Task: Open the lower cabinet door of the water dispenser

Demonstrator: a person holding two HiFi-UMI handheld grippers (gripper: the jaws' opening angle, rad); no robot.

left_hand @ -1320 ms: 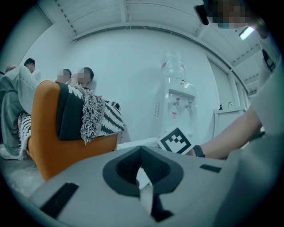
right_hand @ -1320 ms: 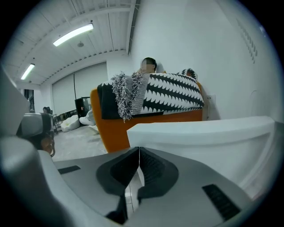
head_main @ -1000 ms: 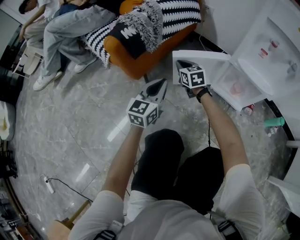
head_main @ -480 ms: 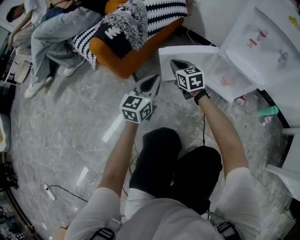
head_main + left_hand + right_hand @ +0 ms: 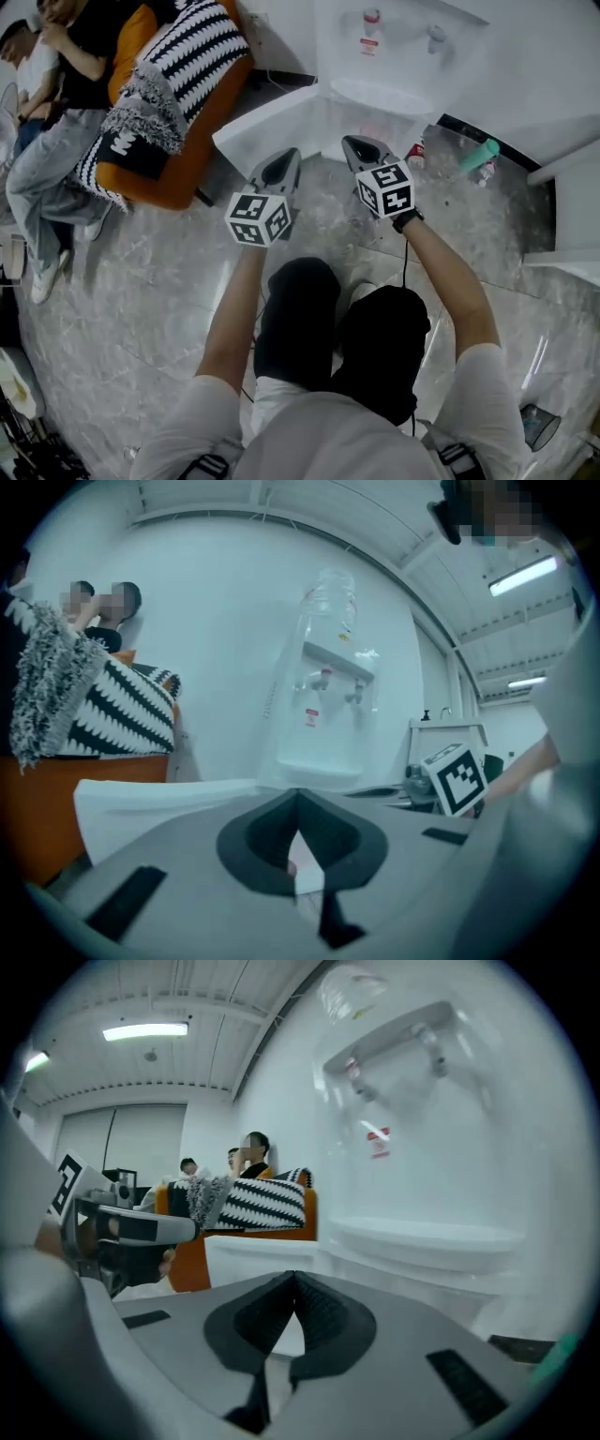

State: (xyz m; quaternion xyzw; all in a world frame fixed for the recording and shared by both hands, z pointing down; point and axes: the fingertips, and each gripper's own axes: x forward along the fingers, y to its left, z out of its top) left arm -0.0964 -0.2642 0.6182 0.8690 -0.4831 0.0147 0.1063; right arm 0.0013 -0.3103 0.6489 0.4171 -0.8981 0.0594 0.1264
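Note:
The white water dispenser [image 5: 403,56] stands straight ahead, its red and blue taps up top. Its lower cabinet door [image 5: 267,120] hangs swung out to the left, leaving the compartment [image 5: 375,120] exposed with something pinkish inside. My left gripper [image 5: 292,155] is shut and empty, hovering just in front of the open door's panel [image 5: 141,799]. My right gripper [image 5: 350,142] is also shut with nothing in it, pointing at the cabinet opening, apart from the door. In the right gripper view the dispenser [image 5: 422,1147] fills the right side and the door [image 5: 253,1251] lies ahead on the left.
An orange sofa with a black-and-white striped blanket [image 5: 187,84] stands at the left, with people [image 5: 56,56] sitting on it. A red-and-white can [image 5: 415,152] and a teal bottle [image 5: 478,155] lie on the marble floor right of the dispenser. White furniture [image 5: 572,216] borders the right.
Both grippers have swung across the floor with the head view, so the dispenser now stands straight ahead instead of at the right. The door stays open. Both grippers stay shut.

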